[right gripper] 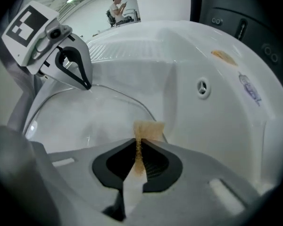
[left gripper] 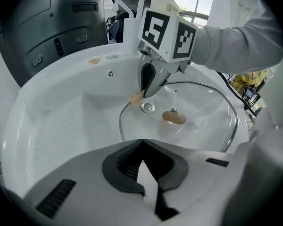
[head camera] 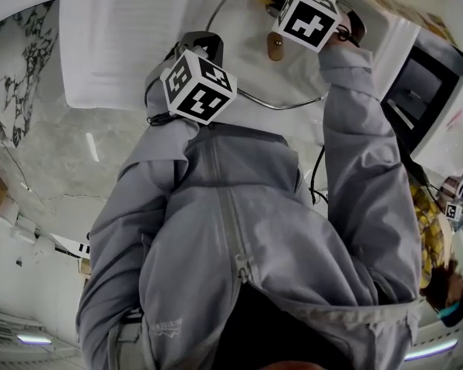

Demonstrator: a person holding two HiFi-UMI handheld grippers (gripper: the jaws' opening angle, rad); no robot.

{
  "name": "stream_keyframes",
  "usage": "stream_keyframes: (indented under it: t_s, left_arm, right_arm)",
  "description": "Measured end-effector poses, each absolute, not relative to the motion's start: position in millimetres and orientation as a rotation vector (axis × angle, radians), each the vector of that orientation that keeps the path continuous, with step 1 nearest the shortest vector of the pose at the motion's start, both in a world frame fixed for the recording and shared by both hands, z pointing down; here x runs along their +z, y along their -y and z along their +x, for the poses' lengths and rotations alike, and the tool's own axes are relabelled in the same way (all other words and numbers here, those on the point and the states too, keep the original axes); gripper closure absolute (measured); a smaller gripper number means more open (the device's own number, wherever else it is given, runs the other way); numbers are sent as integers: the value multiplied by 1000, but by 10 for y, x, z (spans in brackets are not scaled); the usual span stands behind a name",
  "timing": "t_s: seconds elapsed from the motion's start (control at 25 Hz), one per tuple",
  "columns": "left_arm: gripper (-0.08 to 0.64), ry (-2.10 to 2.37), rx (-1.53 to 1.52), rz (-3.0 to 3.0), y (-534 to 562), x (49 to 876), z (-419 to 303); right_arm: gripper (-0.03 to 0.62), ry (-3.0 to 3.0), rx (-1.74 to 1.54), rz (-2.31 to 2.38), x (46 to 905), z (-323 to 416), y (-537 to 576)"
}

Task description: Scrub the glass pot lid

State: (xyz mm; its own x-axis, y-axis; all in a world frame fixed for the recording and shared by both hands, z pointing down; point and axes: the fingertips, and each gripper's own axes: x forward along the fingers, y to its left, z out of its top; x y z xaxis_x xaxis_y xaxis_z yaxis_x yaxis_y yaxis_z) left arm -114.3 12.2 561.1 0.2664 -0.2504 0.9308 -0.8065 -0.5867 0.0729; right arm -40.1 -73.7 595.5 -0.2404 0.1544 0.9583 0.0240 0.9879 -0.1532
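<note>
Lid [left gripper: 198, 126] lies in the bottom of the sink [left gripper: 61, 107], with the left gripper [right gripper: 87, 84] pressed together on its rim at the sink's near side. The right gripper [left gripper: 146, 92] pinches a thin tan sponge [right gripper: 148, 130] down at the rim toward the sink's back wall. The danger, I'd say: only a sliver of sponge sits in those jaws, so a hard stroke could drag it out, and smooth glass held by one thin edge could skid or tip against the sink.
</note>
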Motion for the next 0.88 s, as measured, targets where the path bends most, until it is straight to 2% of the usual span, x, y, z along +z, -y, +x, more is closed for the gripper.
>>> stream_keyframes:
  t_s: [0.24, 0.88]
  left_arm:
    - [554, 947, 1307, 1982, -124, 5617, -1148]
    - [554, 972, 1294, 1985, -134, 5596, -1164]
  right_arm:
    - [563, 1773, 56, -174, 6153, -492, 787]
    - [563, 1703, 184, -235, 6211, -378, 480]
